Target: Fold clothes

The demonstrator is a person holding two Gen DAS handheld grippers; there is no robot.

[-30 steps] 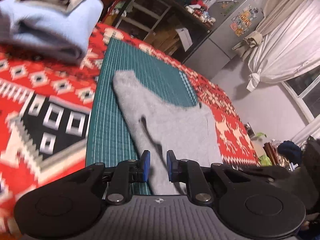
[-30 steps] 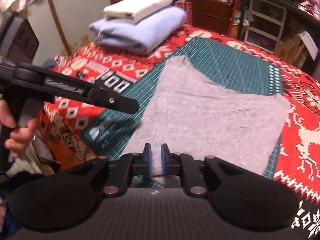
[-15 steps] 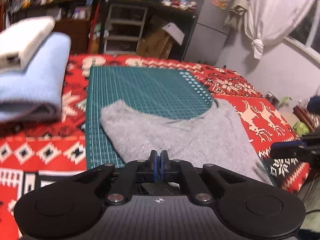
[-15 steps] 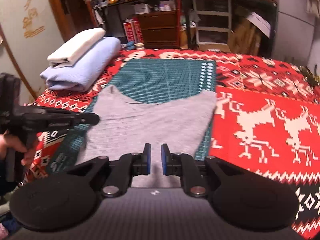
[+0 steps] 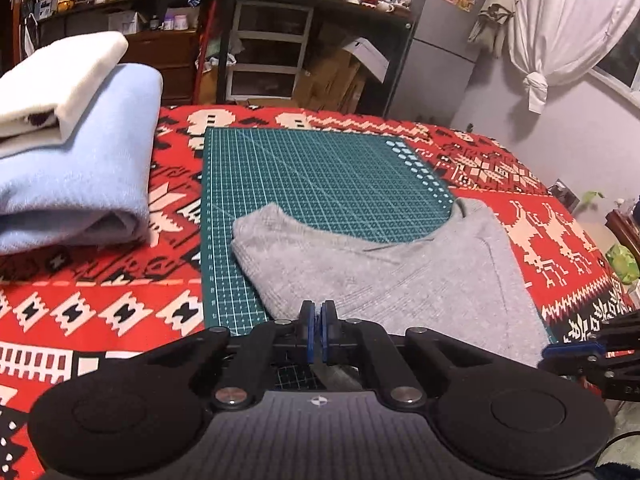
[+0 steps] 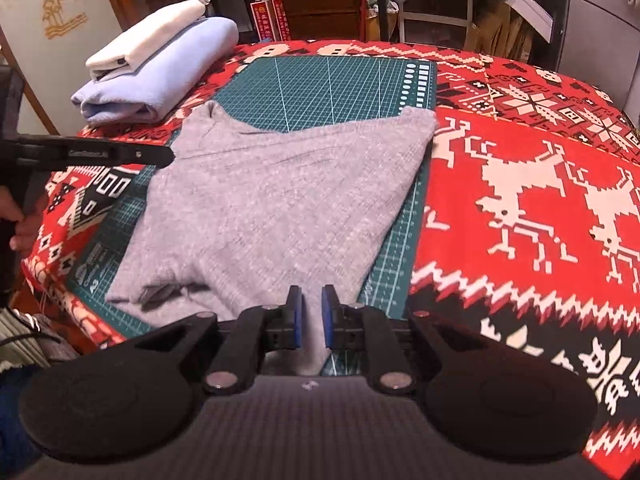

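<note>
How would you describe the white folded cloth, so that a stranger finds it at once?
Start at the green cutting mat on the red patterned blanket. Left of it sits a stack of two folded cloths. The white folded cloth is the thinner top one, lying on the thick light-blue folded cloth.

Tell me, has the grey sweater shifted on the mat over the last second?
No, not noticeably. The sweater's far corners lie where they did on the green mat: one near its left edge, the other at its right edge.
</note>
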